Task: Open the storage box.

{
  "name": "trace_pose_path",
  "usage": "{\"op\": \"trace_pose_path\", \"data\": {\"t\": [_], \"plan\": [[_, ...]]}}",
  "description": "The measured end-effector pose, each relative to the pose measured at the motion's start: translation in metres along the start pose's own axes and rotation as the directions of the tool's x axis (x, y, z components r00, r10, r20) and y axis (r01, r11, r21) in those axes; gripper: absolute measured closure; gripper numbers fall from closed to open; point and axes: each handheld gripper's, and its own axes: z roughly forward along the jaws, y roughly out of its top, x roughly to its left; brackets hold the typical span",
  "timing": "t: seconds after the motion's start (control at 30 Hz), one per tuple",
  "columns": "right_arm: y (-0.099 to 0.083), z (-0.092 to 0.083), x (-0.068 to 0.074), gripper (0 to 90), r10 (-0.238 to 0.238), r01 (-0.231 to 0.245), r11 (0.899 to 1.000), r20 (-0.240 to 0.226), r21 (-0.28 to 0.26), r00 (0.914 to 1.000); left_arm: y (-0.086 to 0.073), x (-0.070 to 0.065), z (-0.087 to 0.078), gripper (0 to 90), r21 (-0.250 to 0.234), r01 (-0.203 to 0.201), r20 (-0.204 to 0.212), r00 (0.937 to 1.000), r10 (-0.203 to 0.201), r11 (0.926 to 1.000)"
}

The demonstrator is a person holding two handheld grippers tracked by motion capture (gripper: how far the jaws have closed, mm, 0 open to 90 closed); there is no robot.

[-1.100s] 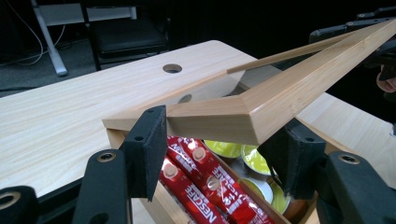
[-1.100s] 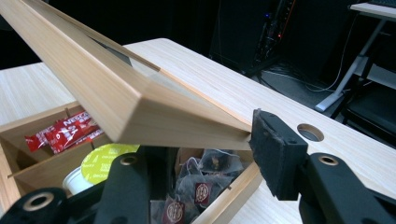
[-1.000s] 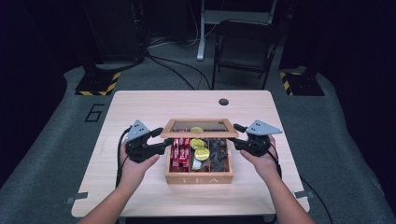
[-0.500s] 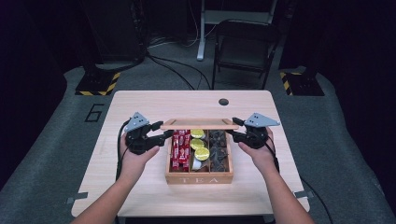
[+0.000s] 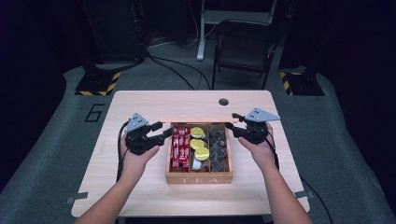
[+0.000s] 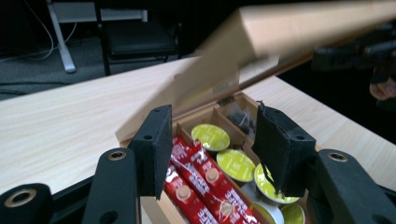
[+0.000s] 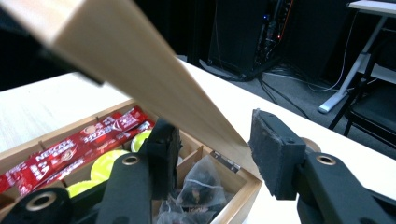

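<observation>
Wooden tea box (image 5: 199, 176) sits centre-front on the pale worktop (image 5: 140, 102), "TEA" lettered on its near wall. Lid (image 5: 198, 121) raised on its rear hinge, seen nearly edge-on from the high view as a thin light strip along the back of the box; in the left gripper view the lid (image 6: 280, 28) slants overhead, blurred.

Three lengthwise compartments inside. Left: red Nescafé stick packets (image 5: 180, 147) laid side by side. Middle: round capsules with yellow-green foil tops (image 5: 200, 144), several in a row. Right: dark pyramid tea bags (image 5: 218, 149) piled loosely; a small metal hinge shows at the rear wall in the right gripper view.

Left gripper (image 5: 161, 131) held just beside the box's rear left corner, fingers pointing toward the lid end. In its own view the fingers (image 6: 154, 149) stand well apart with nothing between them, the open box beyond.

Right gripper (image 5: 233, 123) at the box's rear right corner, near the lid end. Its fingers (image 7: 275, 154) are spread wide, gripping nothing; the lid's edge (image 7: 140, 70) runs down between them toward the hinge.

Round dark hole (image 5: 223, 101) in the worktop behind the box.
</observation>
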Motion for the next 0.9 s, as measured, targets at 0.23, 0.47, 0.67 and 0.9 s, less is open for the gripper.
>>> {"op": "trace_pose_path", "data": {"t": [0.23,0.47,0.67,0.9], "plan": [[0.004,0.002,-0.002,54.0,-0.003,0.003,1.000,0.013,0.002,0.9999,-0.021,-0.004,0.009,46.9,0.021,0.027,-0.013,0.9996,-0.027,0.9994],[0.007,0.005,-0.003,54.2,0.033,-0.033,0.999,0.029,-0.007,0.9990,-0.041,-0.003,0.017,47.0,0.050,0.057,-0.034,0.9979,-0.055,0.9971],[0.009,0.007,-0.006,54.1,0.053,-0.052,0.999,0.030,-0.013,0.9982,-0.053,-0.001,0.019,47.6,0.067,0.092,-0.042,0.9951,-0.089,0.9935],[0.010,0.007,-0.005,54.0,0.054,-0.053,0.998,0.035,-0.014,0.9979,-0.060,-0.007,0.017,49.5,0.076,0.080,-0.047,0.9960,-0.076,0.9939]]}}
